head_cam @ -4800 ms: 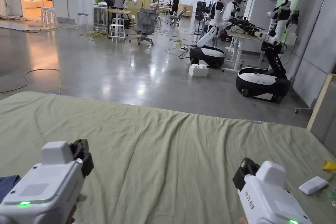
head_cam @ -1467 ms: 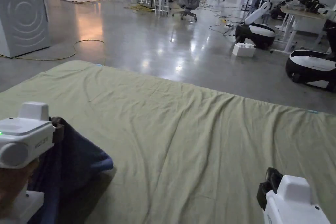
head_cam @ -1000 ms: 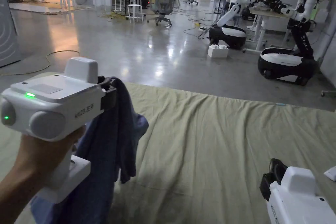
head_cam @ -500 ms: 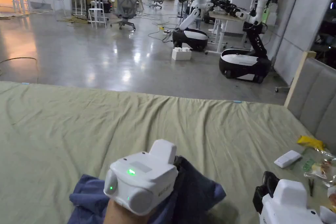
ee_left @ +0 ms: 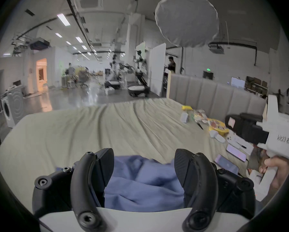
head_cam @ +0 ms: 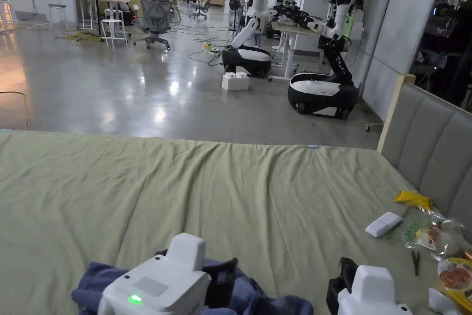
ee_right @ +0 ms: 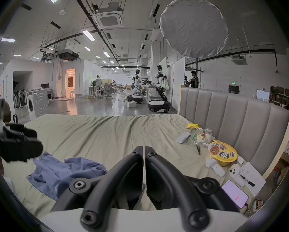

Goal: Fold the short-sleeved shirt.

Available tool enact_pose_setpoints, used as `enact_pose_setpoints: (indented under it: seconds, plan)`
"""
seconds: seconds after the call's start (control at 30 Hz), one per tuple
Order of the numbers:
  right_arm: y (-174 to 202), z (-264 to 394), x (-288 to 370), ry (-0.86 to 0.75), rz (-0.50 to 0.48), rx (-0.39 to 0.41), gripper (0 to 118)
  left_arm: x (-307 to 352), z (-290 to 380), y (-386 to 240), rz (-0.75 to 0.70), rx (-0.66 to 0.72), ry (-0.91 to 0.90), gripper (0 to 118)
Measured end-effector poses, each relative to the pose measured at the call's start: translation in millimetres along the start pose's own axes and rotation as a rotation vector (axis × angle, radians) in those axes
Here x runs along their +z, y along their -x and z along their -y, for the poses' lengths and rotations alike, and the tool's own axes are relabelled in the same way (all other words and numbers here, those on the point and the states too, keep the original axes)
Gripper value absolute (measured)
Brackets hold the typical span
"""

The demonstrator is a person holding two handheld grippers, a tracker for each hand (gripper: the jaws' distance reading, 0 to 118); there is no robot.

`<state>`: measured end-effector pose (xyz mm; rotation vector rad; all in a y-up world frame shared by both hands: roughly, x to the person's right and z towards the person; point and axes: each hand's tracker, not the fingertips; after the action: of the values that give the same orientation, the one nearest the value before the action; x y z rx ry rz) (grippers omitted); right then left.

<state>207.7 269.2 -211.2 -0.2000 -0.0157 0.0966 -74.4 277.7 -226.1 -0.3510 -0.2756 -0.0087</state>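
blue shirt [head_cam: 258, 300] lies crumpled on the bed's near edge in the head view. left gripper view: left hand-held gripper [ee_left: 143, 162] spread wide over it. right gripper view: right hand-held gripper [ee_right: 144, 153] pressed together, empty; yellow noodle bowl [ee_right: 223, 153], lid sealed, contents hidden.

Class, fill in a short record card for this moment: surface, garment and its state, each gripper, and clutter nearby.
surface: bed sheet, green, wrinkled
garment: shirt, blue, crumpled on the sheet, not yet spread
left gripper: open, jaws apart over the shirt
right gripper: shut, holding nothing, to the right of the shirt
clutter: remote, snack packets and phone on the sheet beside the headboard
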Motion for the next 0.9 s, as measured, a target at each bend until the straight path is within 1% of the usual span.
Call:
enact_pose_setpoints:
  seconds: [0.1,0.13,0.17,0.2,0.27,0.3,0.33,0.4,0.43,0.47,0.53,0.73,0.83,0.9]
  plan:
    - [14,-8,-4,-0.006,-0.027,0.002,3,24,-8,26,-0.101,0.003,-0.074,73]
    - [19,-11,-4,-0.011,-0.037,0.001,3,33,-10,35,-0.137,-0.003,-0.1,68]
    - [23,-14,-5,-0.018,-0.046,0.001,3,41,-13,43,-0.171,-0.004,-0.118,58]
    - [27,-18,-6,-0.022,-0.052,0.002,3,49,-15,52,-0.208,0.001,-0.131,43]
    - [35,-24,-8,-0.037,-0.065,0.001,3,64,-16,69,-0.27,0.011,-0.154,25]
    - [38,-27,-8,-0.045,-0.07,0.001,3,69,-15,76,-0.309,0.012,-0.168,22]
    - [43,-30,-9,-0.054,-0.073,0.005,3,76,-15,84,-0.342,0.014,-0.179,22]
    - [49,-34,-11,-0.074,-0.078,0.01,3,86,-14,98,-0.356,0.029,-0.183,20]
    - [52,-36,-12,-0.073,-0.081,0.002,3,89,-12,103,-0.361,0.041,-0.187,11]
    - [54,-38,-12,-0.083,-0.084,0.003,3,93,-11,108,-0.391,0.056,-0.193,8]
    - [59,-42,-12,-0.09,-0.088,0.0,3,97,-9,119,-0.394,0.073,-0.172,4]
    - [70,-49,-14,-0.102,-0.109,0.014,3,95,4,143,-0.416,0.141,-0.118,3]
    - [72,-49,-16,-0.097,-0.113,0.018,3,88,13,155,-0.402,0.171,-0.022,3]
    - [73,-46,-18,-0.089,-0.113,0.016,3,80,24,165,-0.354,0.225,0.052,3]
